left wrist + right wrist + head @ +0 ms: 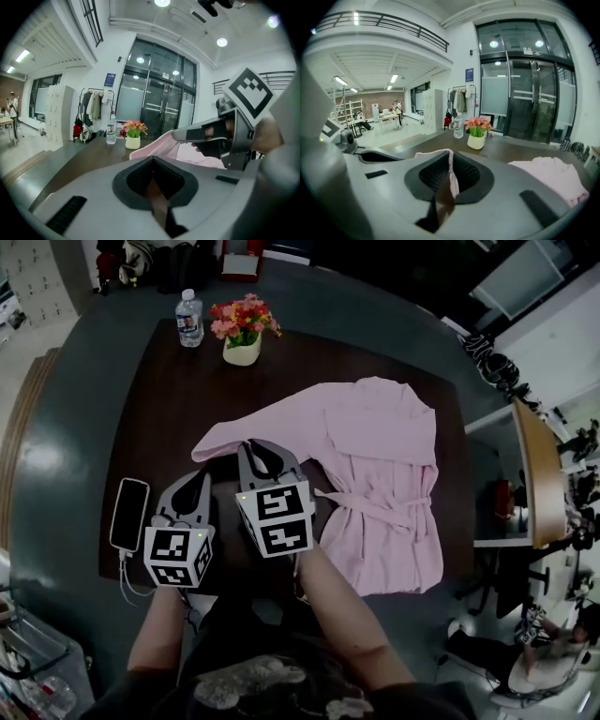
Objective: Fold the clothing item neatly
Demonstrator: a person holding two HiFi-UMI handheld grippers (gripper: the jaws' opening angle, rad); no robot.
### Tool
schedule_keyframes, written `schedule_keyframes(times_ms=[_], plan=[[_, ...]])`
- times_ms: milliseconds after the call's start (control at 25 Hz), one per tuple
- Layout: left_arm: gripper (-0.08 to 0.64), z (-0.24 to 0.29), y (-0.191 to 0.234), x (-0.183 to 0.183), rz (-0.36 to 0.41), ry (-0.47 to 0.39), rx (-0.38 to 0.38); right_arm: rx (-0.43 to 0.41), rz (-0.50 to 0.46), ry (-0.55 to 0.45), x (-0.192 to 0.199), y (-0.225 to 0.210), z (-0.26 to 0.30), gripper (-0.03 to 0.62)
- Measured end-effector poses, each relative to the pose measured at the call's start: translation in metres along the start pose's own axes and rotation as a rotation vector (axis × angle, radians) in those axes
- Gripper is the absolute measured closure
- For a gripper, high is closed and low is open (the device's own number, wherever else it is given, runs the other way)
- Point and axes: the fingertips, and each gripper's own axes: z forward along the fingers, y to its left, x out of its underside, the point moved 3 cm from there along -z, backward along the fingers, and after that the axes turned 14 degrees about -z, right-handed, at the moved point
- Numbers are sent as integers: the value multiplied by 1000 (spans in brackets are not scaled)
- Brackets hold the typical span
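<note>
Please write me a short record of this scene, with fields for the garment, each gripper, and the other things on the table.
garment: pink robe, lying flat on the dark table, belt across the waist
sleeve: stretched out to the left
left gripper: shut, nothing in it, beside the sleeve
right gripper: shut on the sleeve's pink cloth
other things: phone near the left edge; water bottle and flower pot at the far edge
</note>
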Motion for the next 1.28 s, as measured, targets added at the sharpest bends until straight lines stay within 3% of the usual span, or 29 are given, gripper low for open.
schedule_keyframes(times_ms=[320,480,680,840,1000,1280], plan=[[551,53,-123,10,59,-28,44,87,101,-130,52,-104,-83,575],[551,72,-173,31,51,-19,-23,51,190,-132,91,-156,-105,574],[551,92,-225,52,60,-9,-73,-14,197,-111,137,-199,-115,575],[551,100,-247,60,61,4,-74,-24,195,-82,164,-213,-119,574],[551,105,-252,60,61,16,-48,-11,204,-96,168,-224,-123,575],[551,131,-251,50,81,13,1,143,219,-175,144,-296,-153,574]])
